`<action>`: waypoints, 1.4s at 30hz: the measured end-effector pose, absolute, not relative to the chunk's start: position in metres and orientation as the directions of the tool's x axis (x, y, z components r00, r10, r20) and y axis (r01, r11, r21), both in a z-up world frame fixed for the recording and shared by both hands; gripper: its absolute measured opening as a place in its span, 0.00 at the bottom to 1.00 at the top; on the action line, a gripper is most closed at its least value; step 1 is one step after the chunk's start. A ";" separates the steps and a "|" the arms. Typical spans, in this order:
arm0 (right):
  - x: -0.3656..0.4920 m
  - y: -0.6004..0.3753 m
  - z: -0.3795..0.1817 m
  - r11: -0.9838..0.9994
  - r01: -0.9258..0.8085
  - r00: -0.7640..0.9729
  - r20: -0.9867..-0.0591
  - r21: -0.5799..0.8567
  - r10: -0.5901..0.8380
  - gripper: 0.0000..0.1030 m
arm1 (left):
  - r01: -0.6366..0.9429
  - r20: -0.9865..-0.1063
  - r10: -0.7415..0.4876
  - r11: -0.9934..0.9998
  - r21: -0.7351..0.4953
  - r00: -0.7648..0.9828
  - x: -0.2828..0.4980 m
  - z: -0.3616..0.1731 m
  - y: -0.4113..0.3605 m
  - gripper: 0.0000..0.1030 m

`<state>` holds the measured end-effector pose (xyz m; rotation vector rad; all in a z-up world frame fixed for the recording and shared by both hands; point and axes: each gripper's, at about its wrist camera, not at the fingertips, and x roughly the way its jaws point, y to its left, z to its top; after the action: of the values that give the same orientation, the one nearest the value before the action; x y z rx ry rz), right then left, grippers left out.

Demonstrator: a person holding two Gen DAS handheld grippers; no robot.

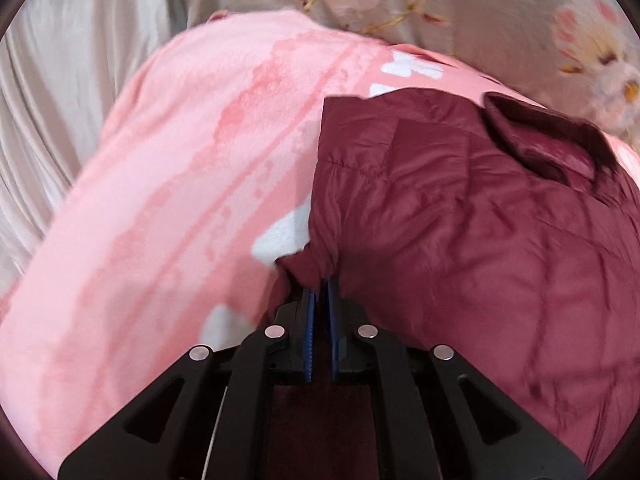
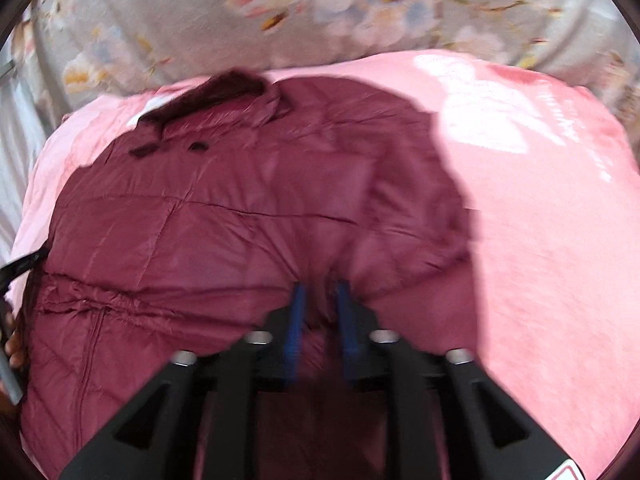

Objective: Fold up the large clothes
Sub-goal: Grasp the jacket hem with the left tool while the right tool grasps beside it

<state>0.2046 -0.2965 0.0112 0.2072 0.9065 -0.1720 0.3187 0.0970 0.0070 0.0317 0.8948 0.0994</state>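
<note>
Grey-beige sheeting at the far left, hanging in soft folds. Next to it, pink fleece blanket with paler blotches, spread as the working surface. Further along, maroon quilted jacket lying on the blanket, collar turned up at the far end, near the floral bedcover.

Left gripper nearly closed, blue pads pinching a bunched corner of the jacket's near edge, fabric puckered just ahead of the tips.

From the right wrist camera, same order: at the far left edge a dark strap-like shape and part of a hand, too blurred to name with confidence. Then the jacket spread broad across the blanket, collar and two dark button tabs at the far side, stitched seams running across. Right gripper narrowed onto a gathered fold of the hem, maroon cloth filling the gap between the pads. Bare pink blanket to the right, floral bedcover beyond.

Step in hand, by the look of it: both near corners of the hem gripped, ready for the first lengthwise fold. Next move probably calls for lifting both grippers together, level, carrying the hem toward the collar, then laying it down flat without dragging the slippery shell sideways.
</note>
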 end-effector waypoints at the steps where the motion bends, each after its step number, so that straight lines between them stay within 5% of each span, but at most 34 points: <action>1: 0.197 -0.300 0.018 0.959 0.267 0.612 -0.785 0.094 -0.094 0.39 | -0.067 -0.776 0.093 0.996 0.065 0.623 0.313 0.013 0.098 0.14; 6: 0.198 -0.295 0.060 0.941 0.305 0.691 -0.714 0.146 -0.114 0.40 | -0.005 -0.732 -0.012 1.000 -0.022 0.681 0.303 0.066 0.077 0.21; 9: 0.228 -0.254 0.060 0.967 0.197 0.698 -0.716 0.161 -0.023 0.40 | 0.062 -0.731 -0.102 0.995 -0.082 0.675 0.313 0.074 0.040 0.41; 15: 0.266 -0.198 0.015 0.990 0.114 0.640 -0.768 0.083 -0.009 0.28 | 0.089 -0.820 -0.161 0.987 -0.134 0.549 0.341 0.020 -0.011 0.41; 42: 0.255 -0.185 -0.015 0.995 0.088 0.625 -0.780 0.057 -0.011 0.28 | 0.108 -0.747 -0.015 0.991 0.076 0.665 0.309 -0.013 -0.031 0.41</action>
<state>0.2549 -0.1847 -0.0153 0.0923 0.8937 -0.0566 0.3087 -0.0314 -0.0125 0.1172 0.8415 -0.0700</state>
